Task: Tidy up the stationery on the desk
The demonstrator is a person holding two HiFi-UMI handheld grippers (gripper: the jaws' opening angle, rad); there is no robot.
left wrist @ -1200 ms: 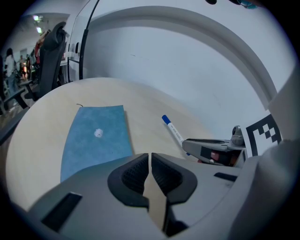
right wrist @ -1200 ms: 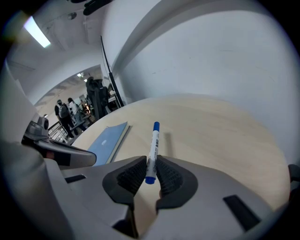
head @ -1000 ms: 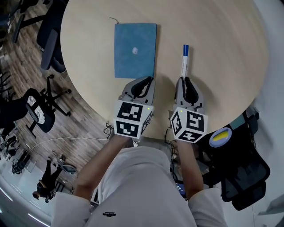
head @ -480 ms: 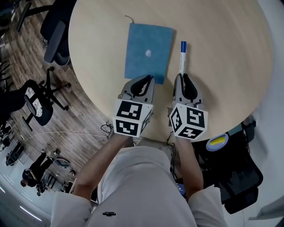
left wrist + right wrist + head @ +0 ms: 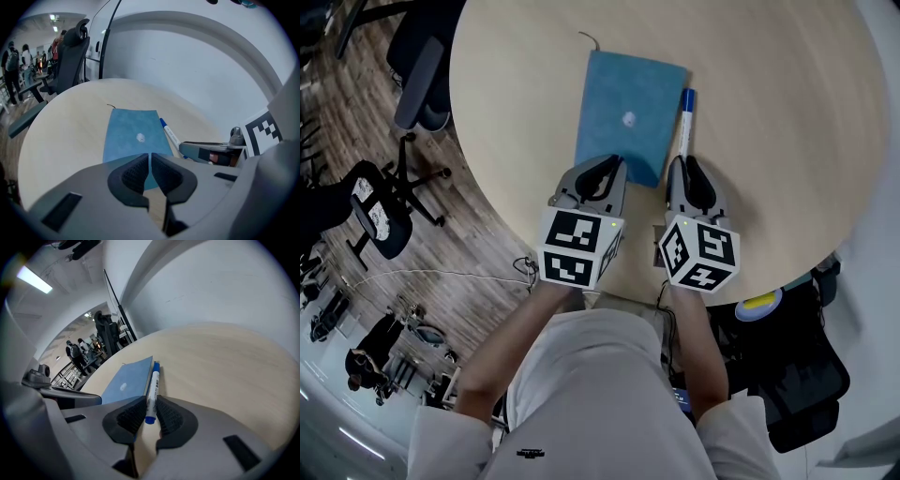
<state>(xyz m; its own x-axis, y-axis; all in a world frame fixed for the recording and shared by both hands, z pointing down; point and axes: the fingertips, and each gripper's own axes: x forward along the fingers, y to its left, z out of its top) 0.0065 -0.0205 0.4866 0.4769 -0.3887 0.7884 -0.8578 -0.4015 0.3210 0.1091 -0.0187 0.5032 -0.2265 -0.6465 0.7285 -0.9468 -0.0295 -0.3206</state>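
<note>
Pale wood of a round table (image 5: 769,112) fills the head view, with office chairs (image 5: 412,75) on a wood floor (image 5: 478,253) off its left rim. The left gripper (image 5: 605,171) is held low over the near edge of the table. Its two ribbed pads are pressed almost together, with only a thin slit between them, and they are clamped on the near edge of a blue notebook (image 5: 630,117). The blue cover runs into that slit in the left gripper view (image 5: 149,171). From there the notebook (image 5: 133,136) lies flat on the table and reaches away ahead of the jaws. It has a small white spot on its cover and a thin cord at its far left corner. The right gripper (image 5: 689,171), just beside the left one on its right, is closed on a marker pen (image 5: 685,127). In the right gripper view (image 5: 149,416) the pen's blue near end sits pinched between the pads. The white barrel (image 5: 152,390) points straight out ahead of the jaws to a blue cap at the far end. The pen runs close along the notebook's right edge (image 5: 140,378); whether the two touch cannot be told. Each gripper carries a marker cube (image 5: 575,248) at its rear, toward the person.
</note>
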